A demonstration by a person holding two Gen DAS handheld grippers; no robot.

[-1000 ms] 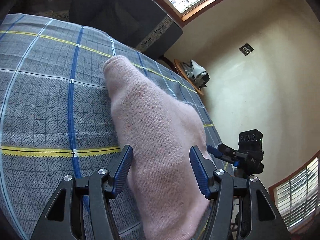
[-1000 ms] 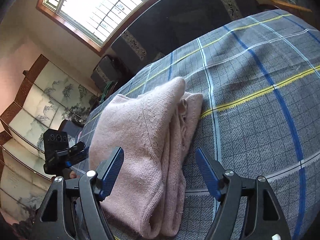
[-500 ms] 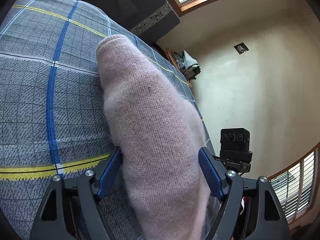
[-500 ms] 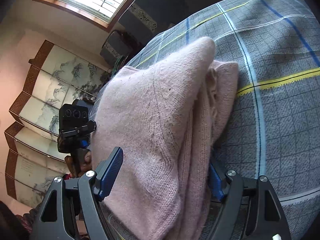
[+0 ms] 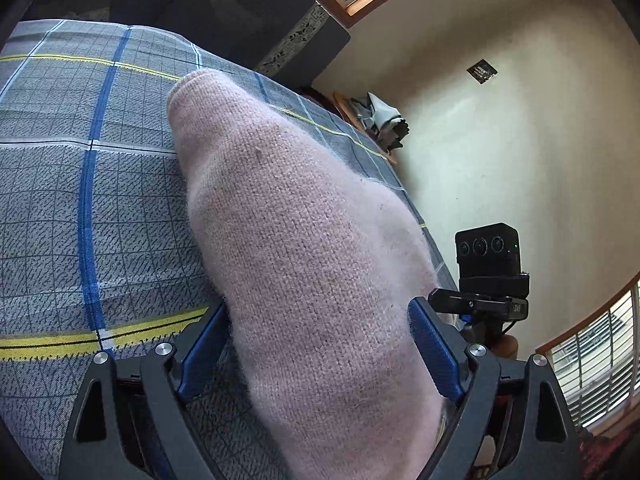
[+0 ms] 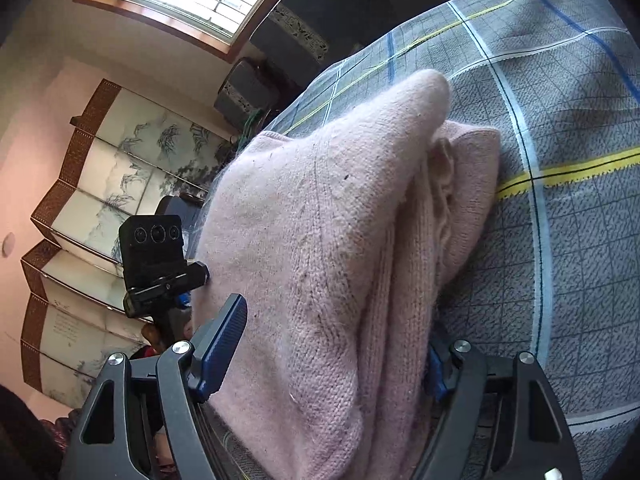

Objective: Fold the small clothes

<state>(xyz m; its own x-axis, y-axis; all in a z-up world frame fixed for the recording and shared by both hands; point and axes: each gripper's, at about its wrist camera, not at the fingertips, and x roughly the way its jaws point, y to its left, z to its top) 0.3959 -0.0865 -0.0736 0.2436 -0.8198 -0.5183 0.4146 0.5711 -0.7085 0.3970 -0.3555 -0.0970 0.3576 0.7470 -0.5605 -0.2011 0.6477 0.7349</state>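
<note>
We log the pink knit garment [image 5: 304,264] lying folded in layers on the grey plaid bedcover [image 5: 80,200], its stacked edges visible on the side toward the yellow stripe [image 6: 568,170].

Change over the last second: both grippers have closed in on the bundle from their earlier stand-off, so the knit now fills the space between each pair of jaws.

Left gripper [image 5: 316,356]: jaws opening, now straddling the near end of the bundle; the blue pads [image 5: 434,350] sit beside the wool and do not appear to pinch it.

Right gripper [image 6: 332,352]: jaws parted at a steady width. One pad [image 6: 220,344] stands just clear of the fabric; the other is mostly buried behind the folded edge. We read no grip.

Judgement: the fold looks largely complete, and the two tools seem placed to take the bundle from both ends or to square it.

Containers: none in either view, so no contents to record.
</note>
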